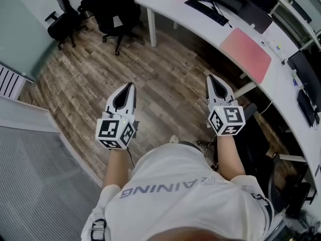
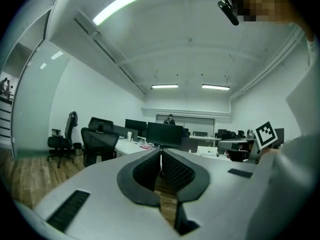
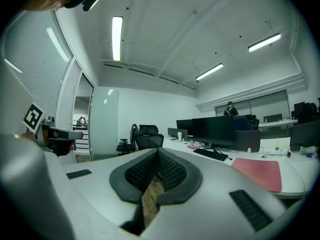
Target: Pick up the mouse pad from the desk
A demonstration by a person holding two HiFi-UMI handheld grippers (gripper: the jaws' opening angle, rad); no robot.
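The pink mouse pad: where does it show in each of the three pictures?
Head view: mouse pad, upper right, on the white desk.
Left gripper view: not in it.
Right gripper view: lower right, on the desk.
Shared landmark: the black office chair near the desk's end.

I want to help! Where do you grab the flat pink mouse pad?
Probably its near edge, from the floor side. The mouse pad lies flat and thin, and that edge seems to reach the desk's rim, so it could be pinched there.

Two grippers [image 1: 130, 87] [image 1: 210, 79], one mouse pad [image 1: 246, 53], one keyboard [image 1: 206, 11], two office chairs [image 1: 65, 14] [image 1: 118, 14] far left.
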